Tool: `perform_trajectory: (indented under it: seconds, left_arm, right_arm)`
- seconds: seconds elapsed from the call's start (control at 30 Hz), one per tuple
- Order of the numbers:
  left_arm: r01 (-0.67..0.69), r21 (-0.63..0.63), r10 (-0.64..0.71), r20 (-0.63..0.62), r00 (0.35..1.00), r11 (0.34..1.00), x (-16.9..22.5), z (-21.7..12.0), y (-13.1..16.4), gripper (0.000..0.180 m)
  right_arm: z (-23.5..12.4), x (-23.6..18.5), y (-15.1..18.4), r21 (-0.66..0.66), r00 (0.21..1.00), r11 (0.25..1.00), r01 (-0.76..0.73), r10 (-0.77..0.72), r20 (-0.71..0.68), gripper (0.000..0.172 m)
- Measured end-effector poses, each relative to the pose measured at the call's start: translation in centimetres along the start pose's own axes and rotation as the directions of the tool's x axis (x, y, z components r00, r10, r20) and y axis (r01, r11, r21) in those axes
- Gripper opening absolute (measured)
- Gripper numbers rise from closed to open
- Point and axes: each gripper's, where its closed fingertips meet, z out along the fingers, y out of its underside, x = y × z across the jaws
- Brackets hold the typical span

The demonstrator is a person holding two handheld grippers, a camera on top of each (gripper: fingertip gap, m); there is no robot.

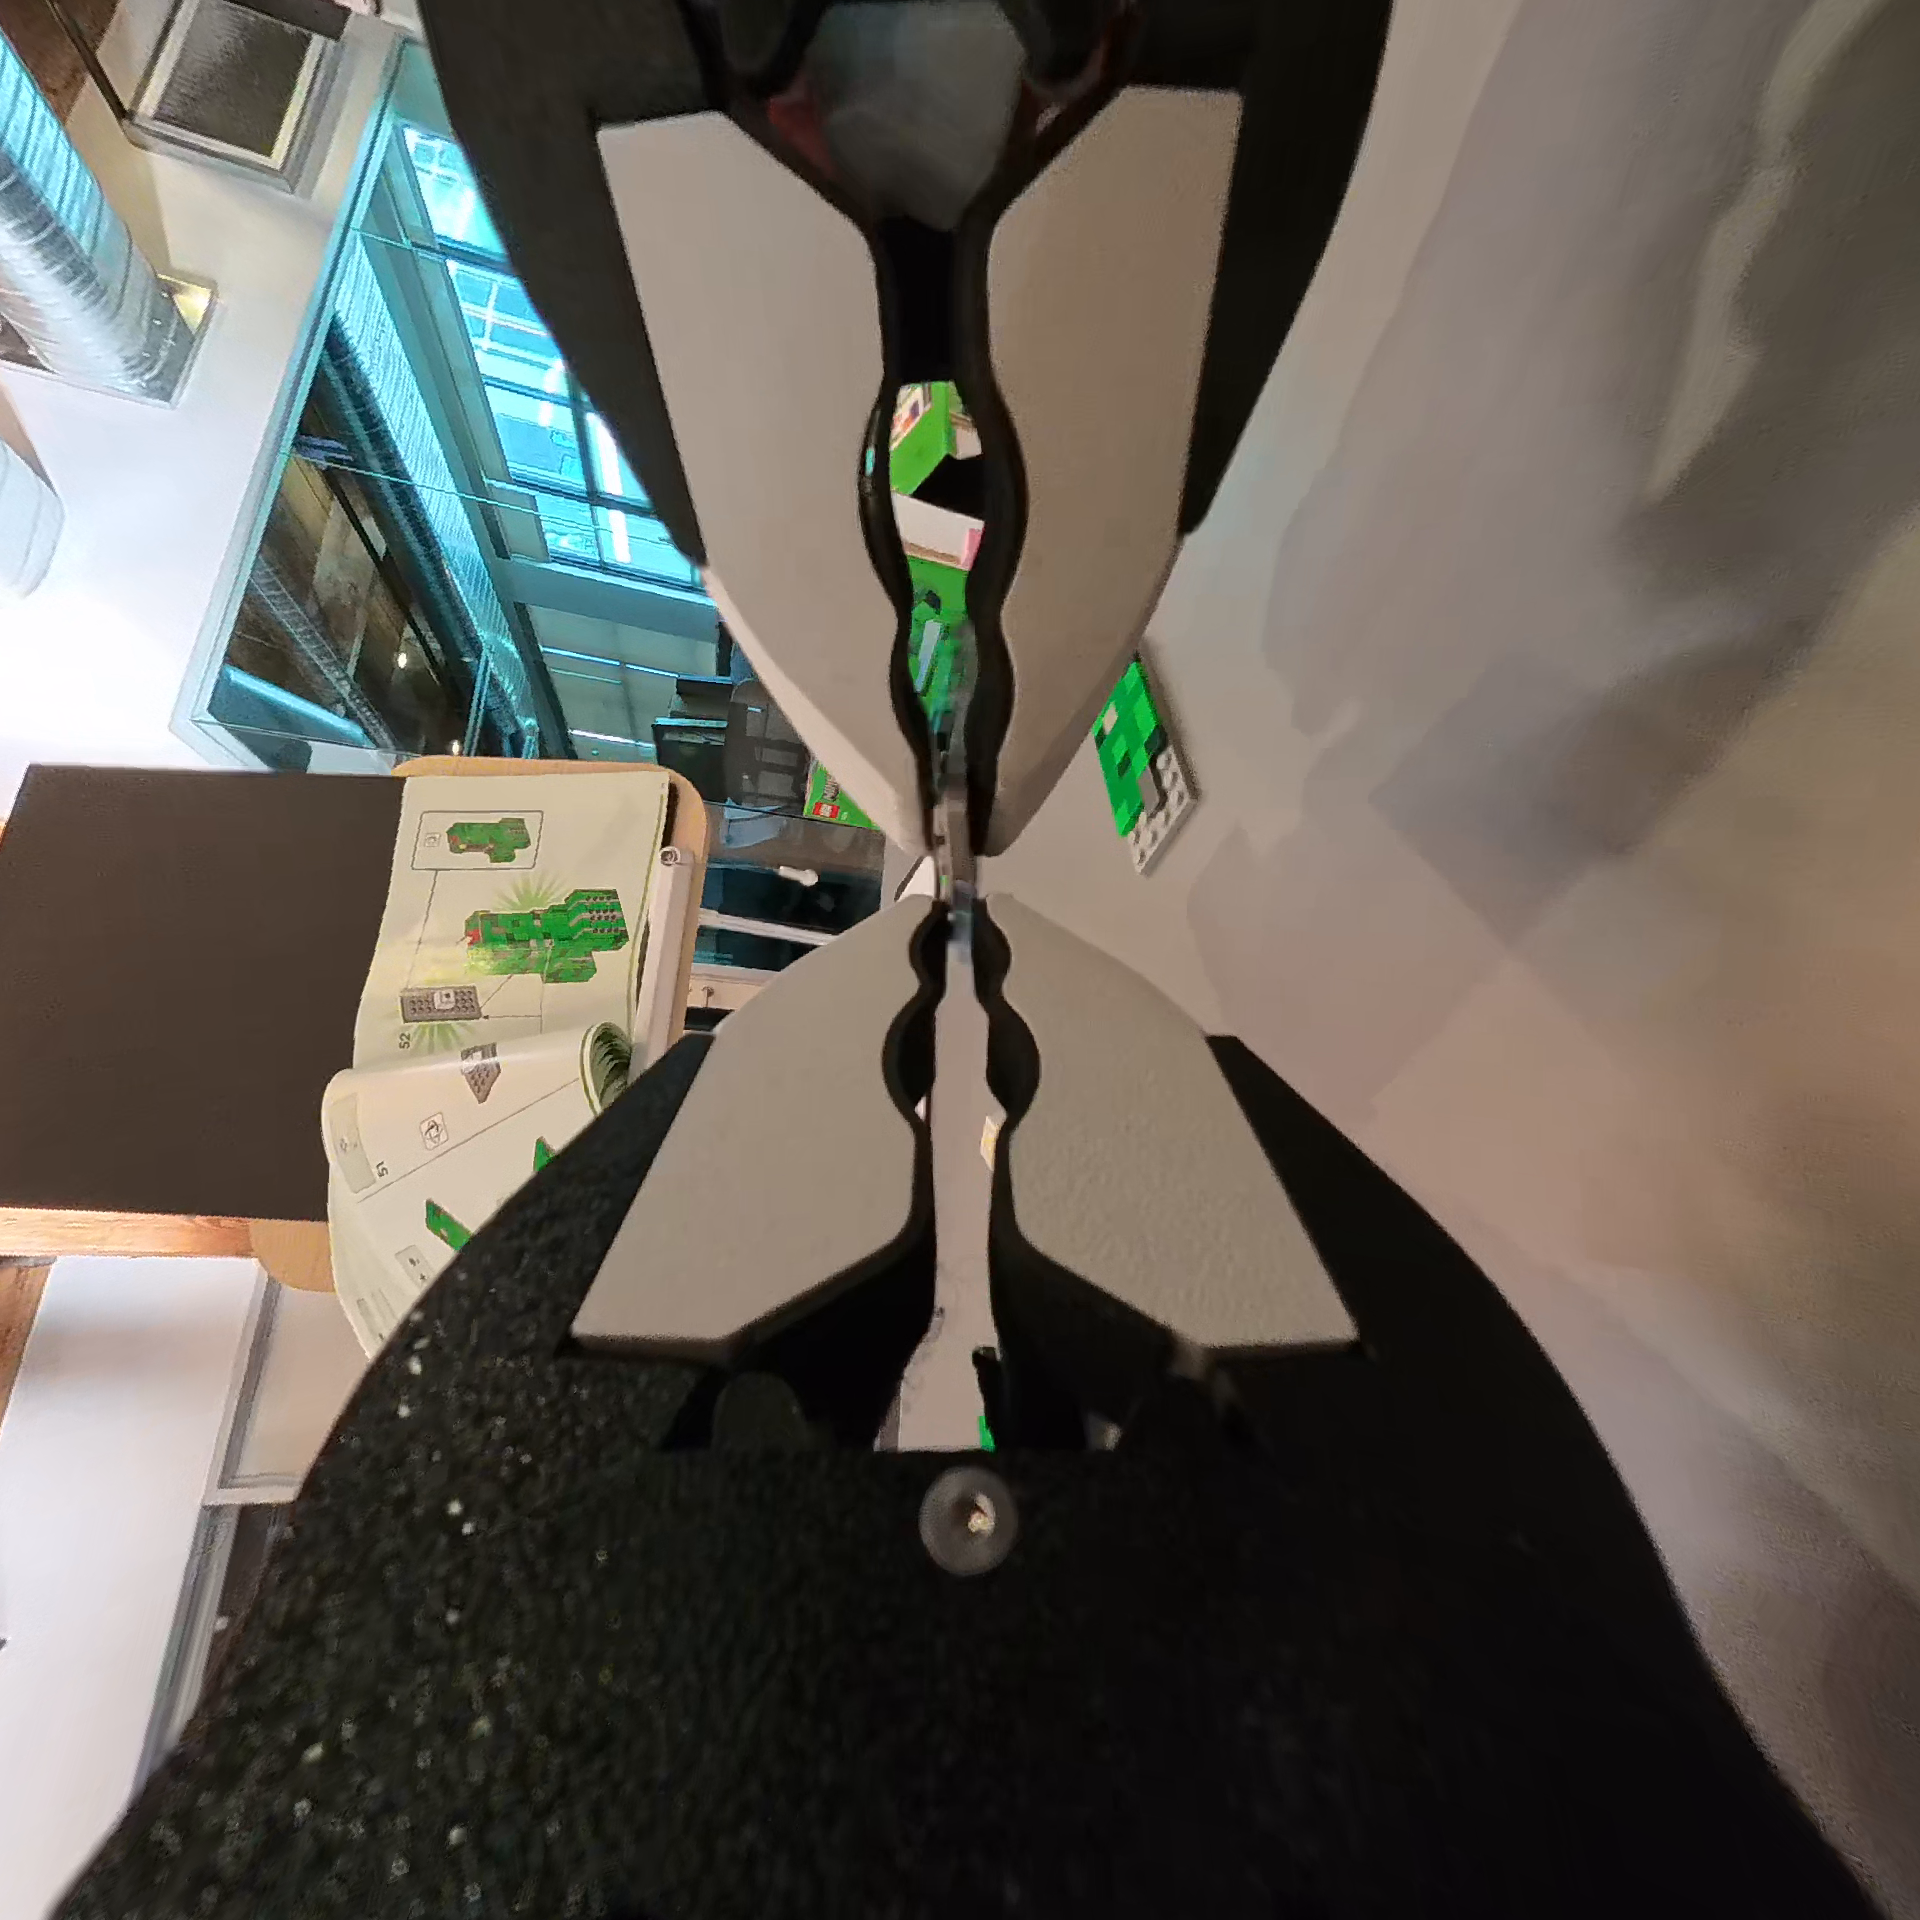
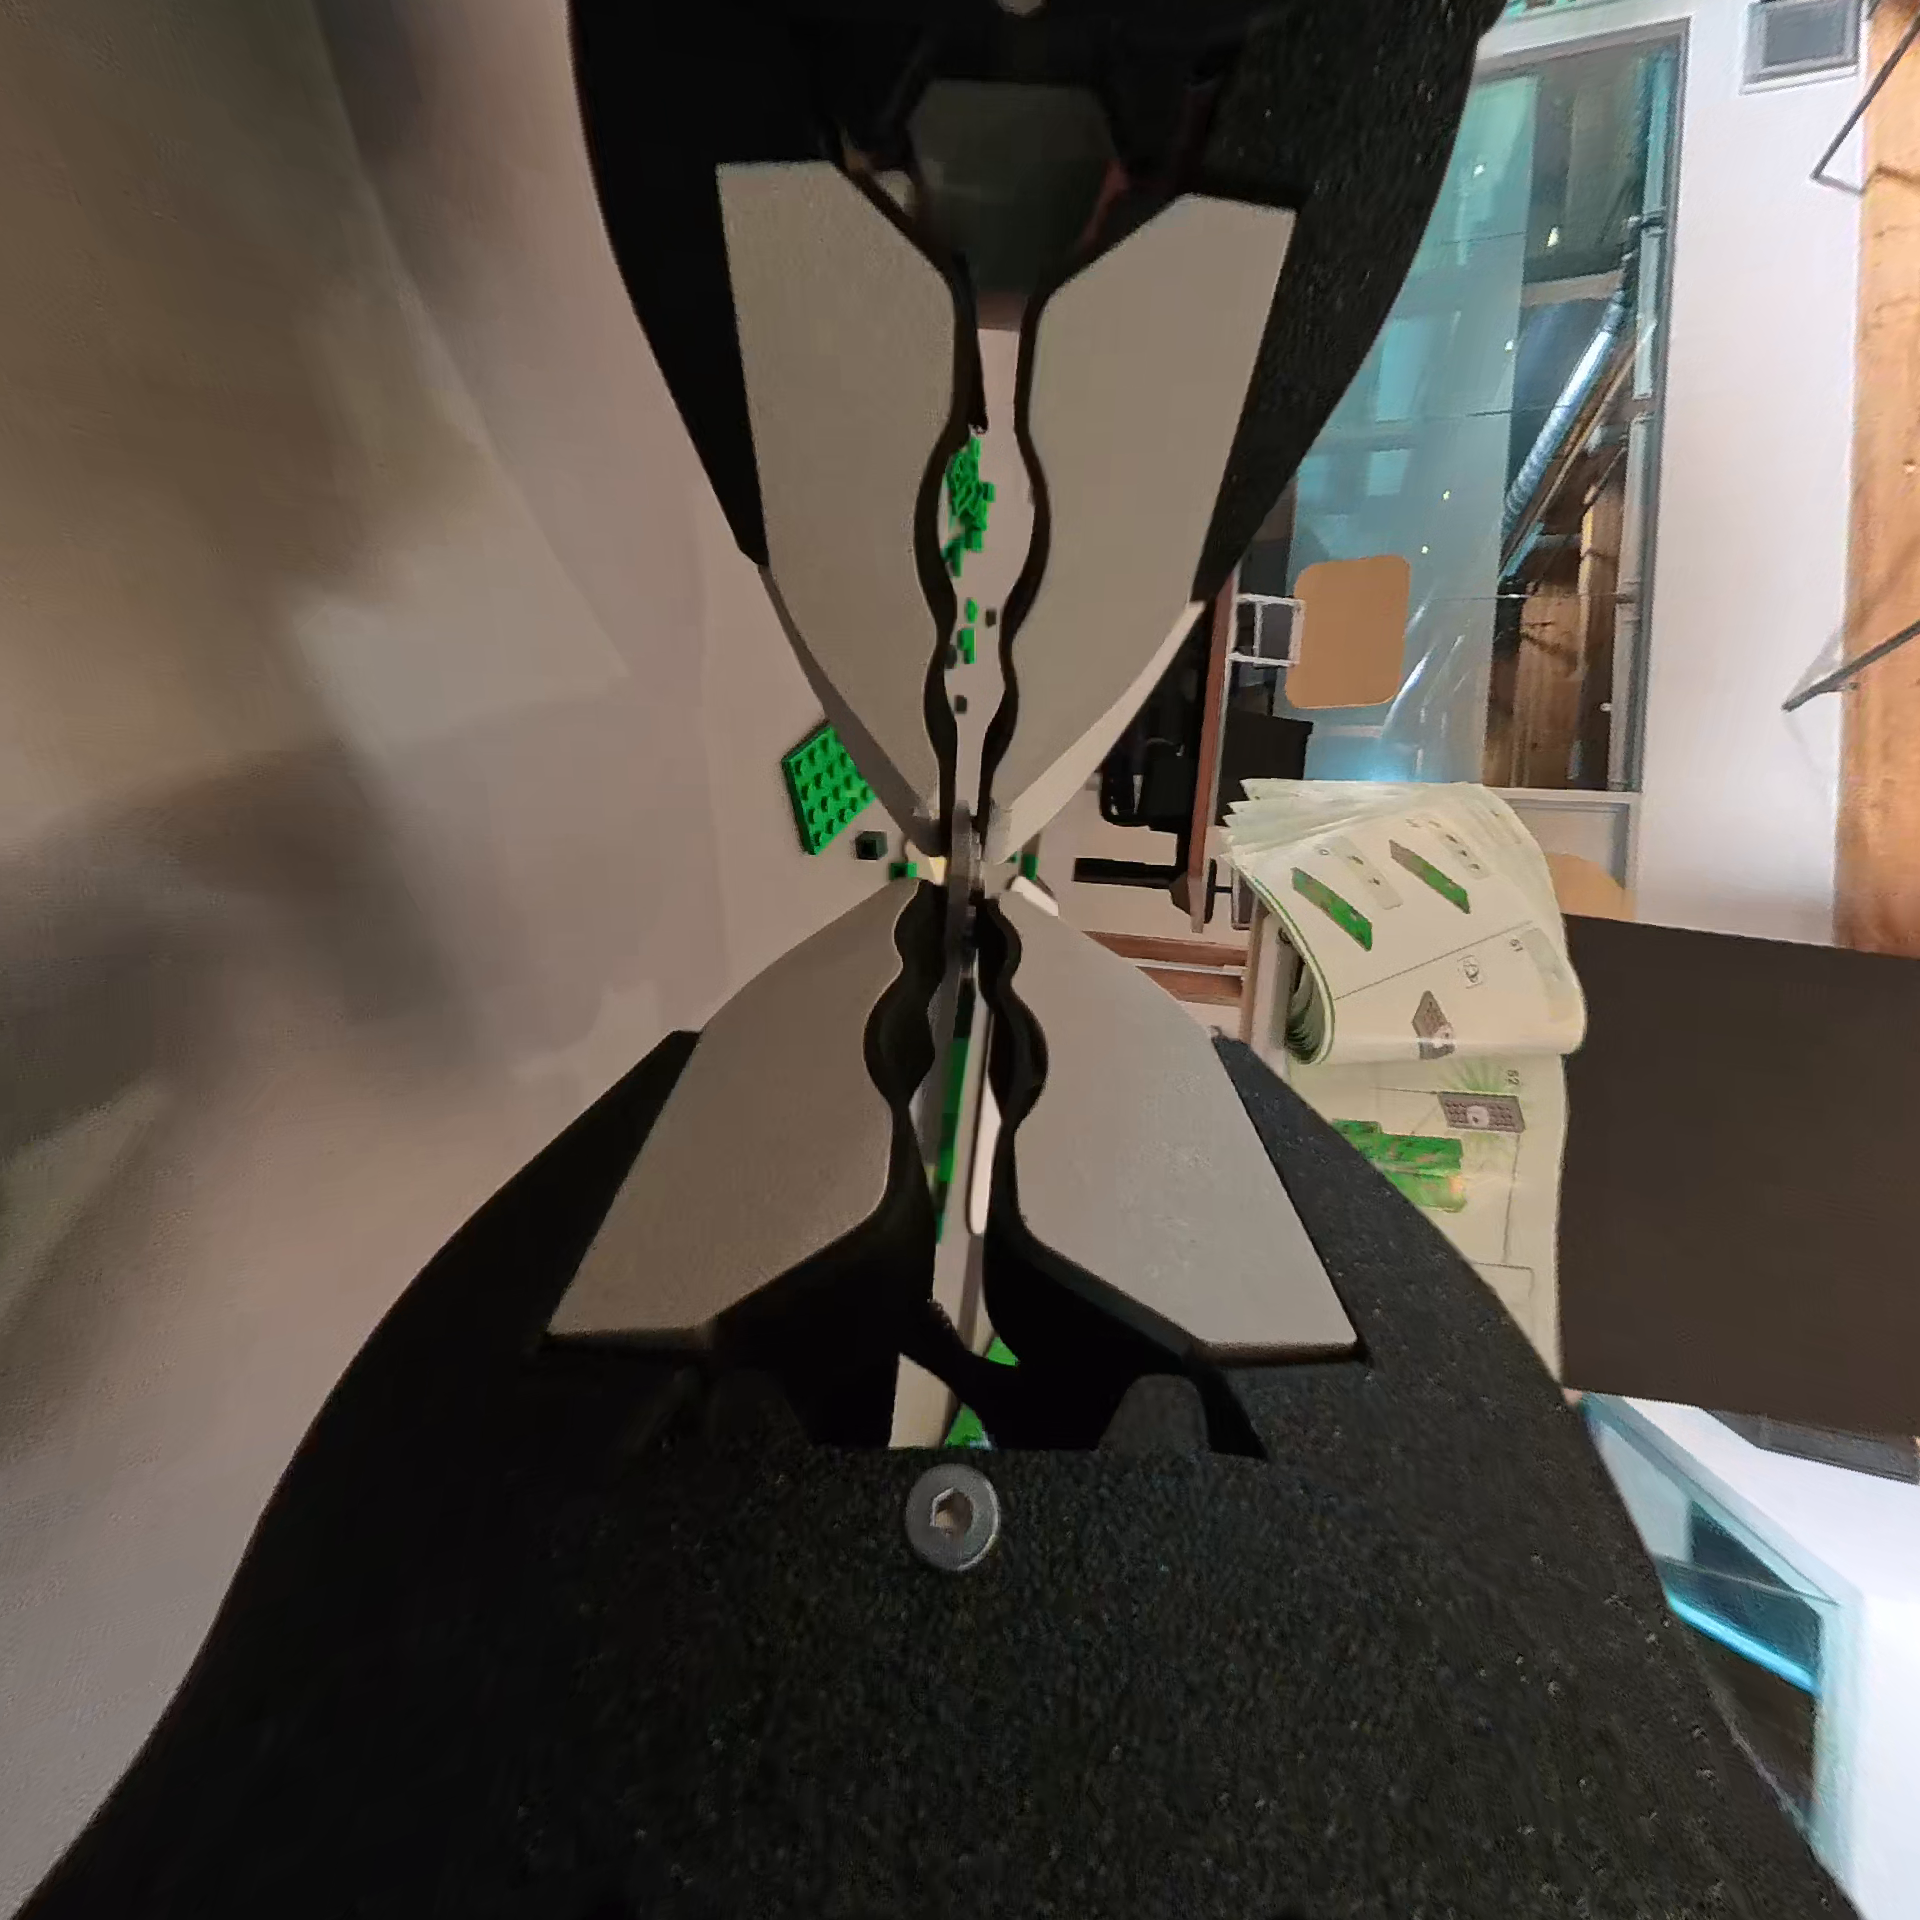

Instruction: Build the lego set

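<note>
Left gripper (image 1: 954,883): jaws nearly closed, tips pinching a thin grey plate piece (image 1: 958,857) seen edge-on; the same piece runs on between the other gripper's tips opposite.
Right gripper (image 2: 961,873): jaws nearly closed, tips clamped on a thin dark grey piece (image 2: 964,868) seen edge-on.
Left of scene: open instruction booklet (image 1: 509,935) on a stand beside a dark board (image 1: 177,987).
Table (image 1: 1455,935): white; a grey plate covered with green tiles (image 1: 1143,764) lies right of the left gripper's tips.
Right view: green studded plate (image 2: 826,784) left of the tips, small green bricks (image 2: 968,499) scattered farther off.
</note>
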Motion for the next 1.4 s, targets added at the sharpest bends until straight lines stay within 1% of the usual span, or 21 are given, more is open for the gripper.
perform_trajectory:
  seconds: [0.1, 0.2, 0.23, 0.3, 0.33, 0.4, 0.47, 0.5, 0.6, 0.67, 0.7, 0.77, 0.83, 0.9, 0.97, 1.07, 1.13, 1.17, 1.23, 1.33, 1.4]
  left_arm:
    - [-0.014, 0.000, 0.014, 0.003, 1.000, 1.000, 0.1, 0.1, -0.2, 0.004]
    - [0.003, 0.020, -0.003, 0.028, 1.000, 1.000, -0.4, 0.0, -0.4, 0.004]
    - [0.002, 0.021, -0.002, 0.037, 0.999, 1.000, -0.6, 0.0, -0.5, 0.004]
    - [-0.013, 0.019, 0.012, 0.037, 0.999, 1.000, -0.5, -0.1, -0.3, 0.004]
    - [-0.009, 0.020, 0.008, 0.037, 0.999, 1.000, -0.5, -0.1, -0.3, 0.004]
    - [0.011, 0.032, -0.012, 0.033, 0.999, 0.999, -0.5, -0.1, -0.4, 0.004]
    - [0.013, 0.039, -0.014, 0.031, 0.999, 0.999, -0.5, -0.2, -0.4, 0.004]
    - [0.012, 0.043, -0.013, 0.028, 1.000, 0.999, -0.4, -0.2, -0.4, 0.004]
    - [0.047, 0.070, -0.047, 0.005, 0.999, 0.996, -0.1, 0.0, -0.6, 0.005]
    - [0.163, 0.076, -0.157, -0.083, 0.984, 0.984, 0.7, 0.4, -0.3, 0.010]
    - [0.222, 0.060, -0.216, -0.100, 0.971, 0.973, 0.7, 0.6, 0.2, 0.018]
    - [0.312, 0.023, -0.310, -0.082, 0.947, 0.950, 0.2, 0.9, 1.5, 0.014]
    - [0.380, -0.002, -0.380, -0.036, 0.924, 0.925, -0.8, 0.8, 2.7, 0.008]
    - [0.416, -0.029, -0.415, 0.022, 0.909, 0.909, -1.5, 0.8, 3.9, 0.000]
    - [0.427, -0.053, -0.424, 0.064, 0.904, 0.903, -1.9, 0.7, 4.7, 0.000]
    - [0.443, -0.056, -0.437, 0.090, 0.895, 0.895, -2.2, 0.6, 4.9, 0.000]
    - [0.470, -0.052, -0.464, 0.095, 0.881, 0.881, -2.4, 0.5, 5.0, 0.002]
    - [0.488, -0.050, -0.482, 0.100, 0.871, 0.871, -2.5, 0.5, 5.2, 0.003]
    - [0.527, -0.046, -0.520, 0.110, 0.847, 0.848, -2.8, 0.3, 5.7, 0.005]
    - [0.588, -0.029, -0.580, 0.131, 0.804, 0.808, -3.5, 0.1, 6.3, 0.006]
    - [0.629, -0.014, -0.620, 0.153, 0.769, 0.777, -3.9, -0.1, 6.9, 0.007]
  right_arm:
    - [-0.1, -0.1, 0.0, 0.013, 0.997, 0.998, -0.066, 0.066, 0.031, 0.006]
    - [-0.5, 0.4, -0.1, 0.089, 0.977, 0.973, -0.213, 0.211, 0.032, 0.007]
    - [-0.7, 0.6, 0.1, 0.101, 0.972, 0.967, -0.234, 0.234, 0.012, 0.015]
    - [-0.6, 0.6, 1.3, 0.058, 0.975, 0.973, -0.222, 0.223, -0.016, 0.036]
    - [-0.4, 0.3, 1.9, 0.039, 0.977, 0.977, -0.210, 0.211, -0.012, 0.037]
    - [-0.3, -0.1, 2.8, 0.005, 0.985, 0.986, -0.169, 0.169, -0.028, 0.034]
    - [-0.2, 0.1, 3.3, -0.024, 0.991, 0.994, -0.109, 0.107, -0.082, 0.020]
    - [-0.1, 0.3, 3.5, -0.036, 0.991, 0.995, -0.089, 0.085, -0.104, 0.009]
    - [0.1, -0.1, 3.7, -0.056, 0.993, 0.996, -0.063, 0.057, -0.099, 0.006]
    - [0.5, -0.9, 4.4, -0.085, 0.997, 0.994, -0.070, 0.067, -0.039, 0.006]
    - [0.7, -1.4, 5.0, -0.119, 0.998, 0.991, -0.064, 0.064, -0.006, 0.006]
    - [0.9, -3.0, 6.4, -0.198, 0.993, 0.980, -0.036, 0.057, 0.100, 0.006]
    - [0.9, -4.2, 7.5, -0.250, 0.982, 0.968, 0.003, 0.045, 0.186, 0.007]
    - [0.7, -4.8, 8.6, -0.305, 0.970, 0.951, 0.052, 0.024, 0.241, 0.007]
    - [0.7, -5.3, 9.6, -0.347, 0.956, 0.934, 0.086, 0.021, 0.293, 0.007]
    - [0.6, -6.2, 10.6, -0.359, 0.937, 0.927, 0.108, 0.025, 0.348, 0.008]
    - [0.4, -6.3, 10.7, -0.352, 0.934, 0.929, 0.117, 0.018, 0.357, 0.011]
    - [0.2, -6.3, 10.6, -0.341, 0.928, 0.933, 0.119, 0.017, 0.371, 0.013]
    - [-0.6, -6.1, 10.7, -0.329, 0.917, 0.939, 0.096, 0.045, 0.396, 0.026]
    - [-2.3, -5.8, 11.0, -0.330, 0.876, 0.944, -0.012, 0.169, 0.451, 0.051]
    - [-3.4, -5.1, 11.4, -0.361, 0.844, 0.924, -0.124, 0.289, 0.452, 0.052]
